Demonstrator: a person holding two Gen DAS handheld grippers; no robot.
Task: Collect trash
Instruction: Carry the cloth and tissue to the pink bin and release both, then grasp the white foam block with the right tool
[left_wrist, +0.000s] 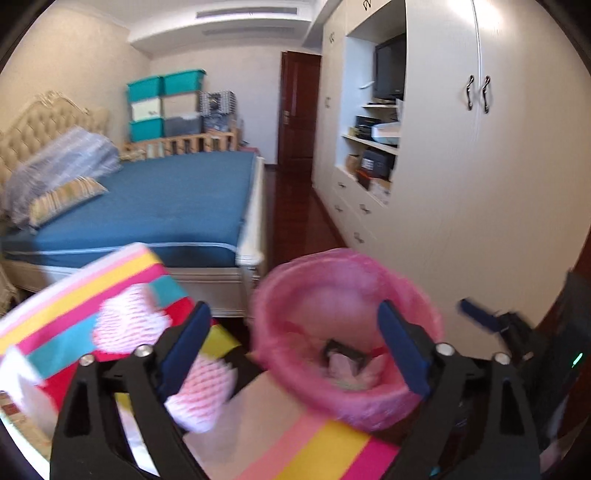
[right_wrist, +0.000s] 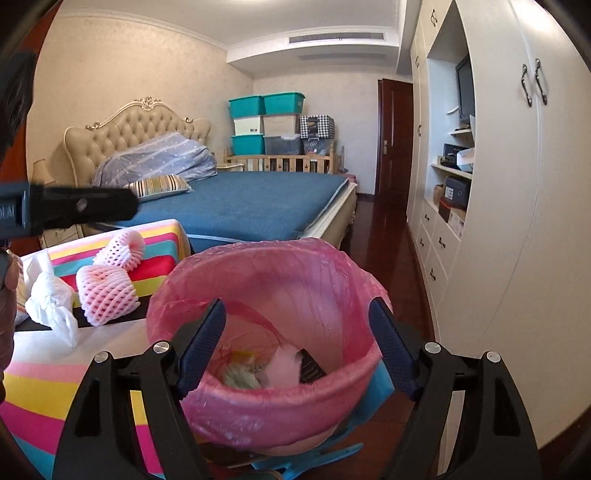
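Observation:
A bin lined with a pink bag (right_wrist: 266, 332) stands beside a table with a striped cloth (right_wrist: 40, 384); it also shows in the left wrist view (left_wrist: 347, 332). Scraps and a black packet (right_wrist: 310, 367) lie inside. Two pink foam fruit nets (right_wrist: 107, 291) (right_wrist: 122, 249) and a crumpled white tissue (right_wrist: 51, 302) lie on the table. My right gripper (right_wrist: 297, 347) is open and empty over the bin's mouth. My left gripper (left_wrist: 291, 350) is open and empty, between a foam net (left_wrist: 203, 391) and the bin. The left view is blurred.
A bed with a blue cover (right_wrist: 251, 199) stands behind the table. White wardrobes and shelves (right_wrist: 517, 206) line the right wall. A dark red floor (right_wrist: 388, 236) runs between them to a door (right_wrist: 393, 136). Storage boxes (right_wrist: 266, 122) are stacked at the back.

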